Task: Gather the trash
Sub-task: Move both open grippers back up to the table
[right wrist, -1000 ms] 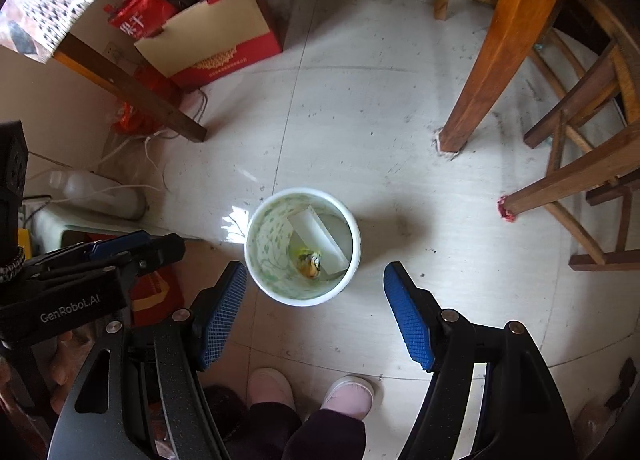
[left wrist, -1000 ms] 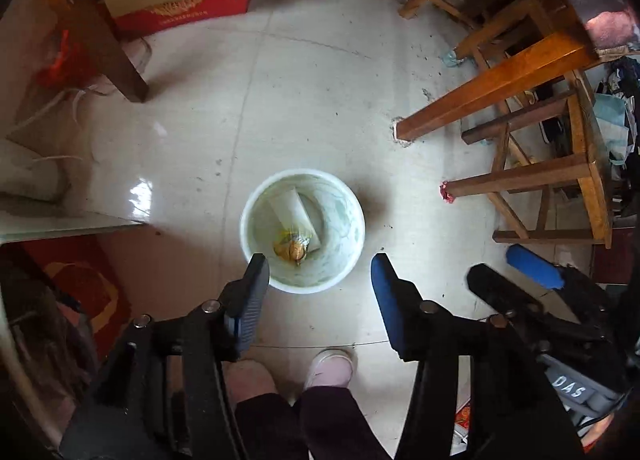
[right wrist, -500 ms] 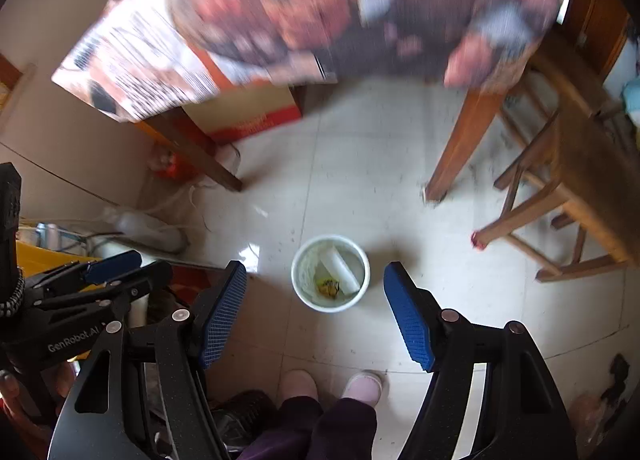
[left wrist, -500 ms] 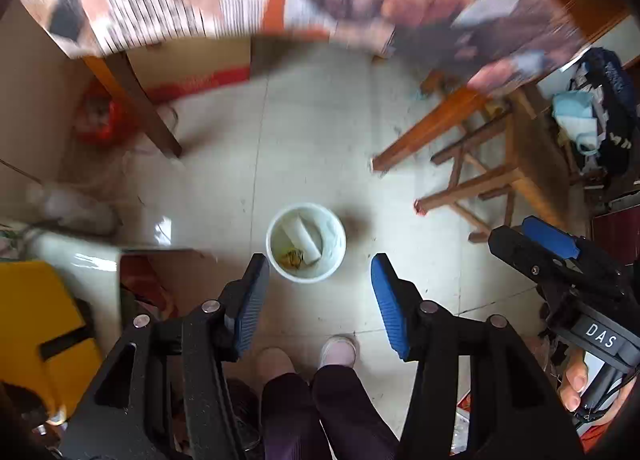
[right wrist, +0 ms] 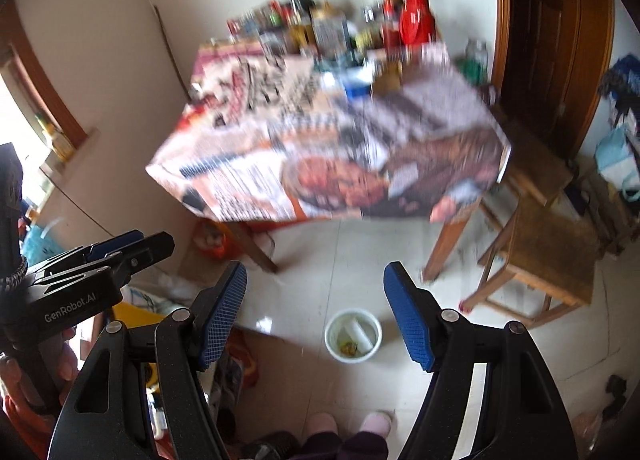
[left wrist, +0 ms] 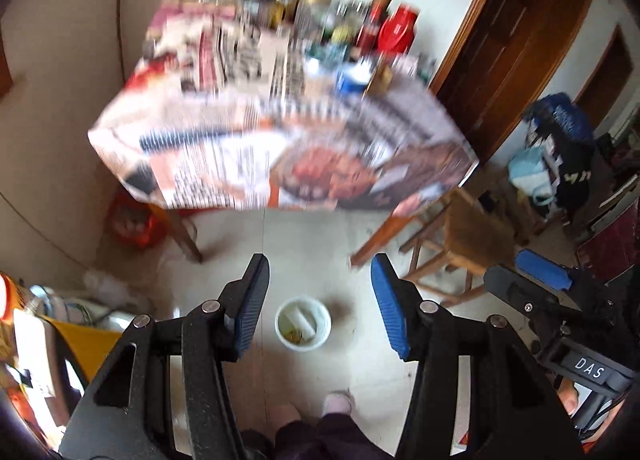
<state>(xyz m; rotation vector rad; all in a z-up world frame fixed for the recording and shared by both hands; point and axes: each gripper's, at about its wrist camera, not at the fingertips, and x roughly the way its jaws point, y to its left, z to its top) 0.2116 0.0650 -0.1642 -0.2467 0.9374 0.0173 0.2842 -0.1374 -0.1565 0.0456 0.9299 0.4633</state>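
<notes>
Both my left gripper (left wrist: 318,302) and right gripper (right wrist: 314,314) gape empty above the bin (left wrist: 303,324); I'd scan the table (left wrist: 280,164) beyond it for trash.

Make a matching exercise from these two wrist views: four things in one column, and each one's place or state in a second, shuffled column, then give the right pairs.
Things
1. white bin
2. left tongs
3. table
4. wooden stool

Places or states
A. covered with printed paper, with bottles and jars crowded at its far end
B. on the tiled floor, with white paper and a yellow scrap inside
C. beside the table, its seat bare
D. open, with nothing between the blue pads

Pairs: 1-B, 2-D, 3-A, 4-C
</notes>
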